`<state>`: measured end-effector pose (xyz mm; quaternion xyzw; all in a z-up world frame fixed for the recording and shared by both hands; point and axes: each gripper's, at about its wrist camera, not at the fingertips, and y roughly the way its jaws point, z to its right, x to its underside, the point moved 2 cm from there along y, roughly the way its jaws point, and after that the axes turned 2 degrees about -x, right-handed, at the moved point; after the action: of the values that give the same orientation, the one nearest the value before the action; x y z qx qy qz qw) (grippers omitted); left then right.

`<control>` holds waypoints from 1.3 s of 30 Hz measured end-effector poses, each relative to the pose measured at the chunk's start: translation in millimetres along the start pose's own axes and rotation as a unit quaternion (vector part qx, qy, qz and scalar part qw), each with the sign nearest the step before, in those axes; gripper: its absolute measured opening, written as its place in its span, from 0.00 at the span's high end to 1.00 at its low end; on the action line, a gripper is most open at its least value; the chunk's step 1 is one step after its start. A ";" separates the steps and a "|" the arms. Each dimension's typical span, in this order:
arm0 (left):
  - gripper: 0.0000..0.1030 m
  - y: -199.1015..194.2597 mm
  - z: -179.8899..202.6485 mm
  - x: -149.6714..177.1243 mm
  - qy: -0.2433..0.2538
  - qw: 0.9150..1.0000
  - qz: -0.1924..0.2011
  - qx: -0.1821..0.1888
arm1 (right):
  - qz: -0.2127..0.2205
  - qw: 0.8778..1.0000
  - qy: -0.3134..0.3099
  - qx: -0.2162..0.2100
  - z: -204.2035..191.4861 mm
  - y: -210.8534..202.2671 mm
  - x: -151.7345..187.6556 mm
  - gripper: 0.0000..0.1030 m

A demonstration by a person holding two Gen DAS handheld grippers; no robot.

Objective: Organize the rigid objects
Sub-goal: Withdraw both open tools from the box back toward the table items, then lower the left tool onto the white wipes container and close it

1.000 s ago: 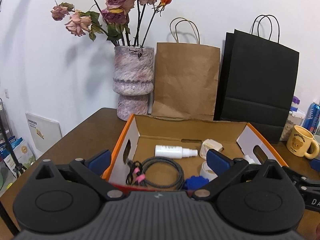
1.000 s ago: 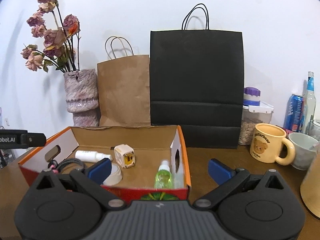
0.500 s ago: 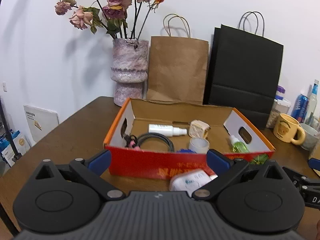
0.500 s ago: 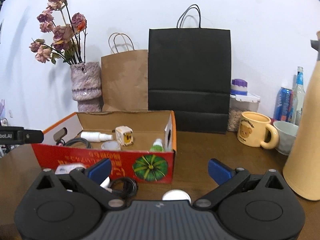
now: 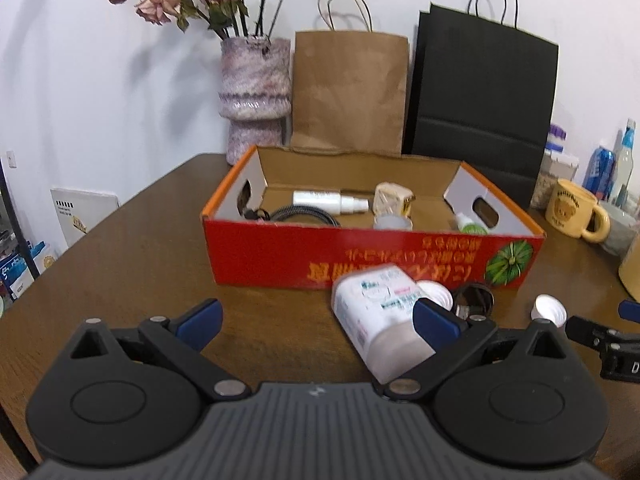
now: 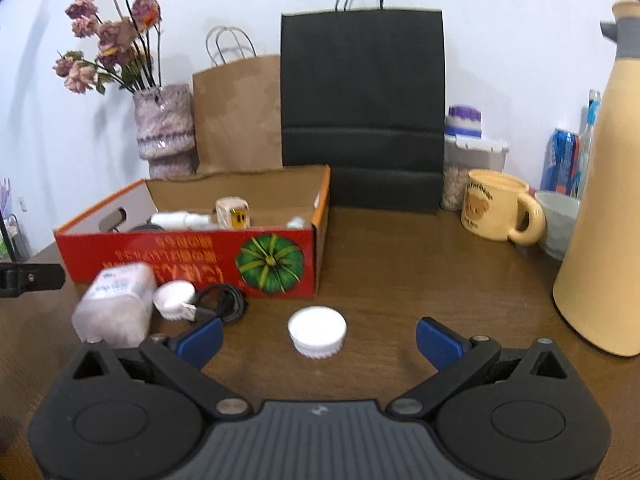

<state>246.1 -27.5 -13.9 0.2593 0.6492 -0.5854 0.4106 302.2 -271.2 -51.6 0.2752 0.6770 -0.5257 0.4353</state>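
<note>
A brown wooden table (image 6: pixel 400 264) holds a red cardboard box (image 6: pixel 192 260). In front of the box lie a white bottle (image 6: pixel 116 304), a white cap (image 6: pixel 317 331) and a black cable (image 6: pixel 224 302).

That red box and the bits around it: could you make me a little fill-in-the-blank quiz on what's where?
1. The picture printed on the red box shows a green ____.
2. The white cap lies on the table, between the open fingers of the ____ gripper.
3. The mug with a bear on it is ____ in colour.
4. Behind the box, the taller paper bag is ____.

Missing words: pumpkin; right; yellow; black
</note>
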 end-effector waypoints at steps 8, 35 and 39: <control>0.00 12.0 28.6 4.4 0.006 1.000 -0.018 -0.005 | -0.022 1.000 0.009 0.001 21.3 9.7 5.7 0.00; 0.31 60.8 62.2 5.5 -0.026 0.998 -0.038 -0.050 | -0.026 0.999 0.020 0.011 38.2 20.3 9.3 0.00; 0.32 57.9 57.0 6.2 -0.028 0.998 -0.037 -0.042 | -0.025 0.999 0.022 0.013 39.0 19.9 9.1 0.00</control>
<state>303.2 -73.4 -49.4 0.2011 0.6708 -0.5796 0.4168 326.1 -303.1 -71.6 0.2757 0.6861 -0.5390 0.4034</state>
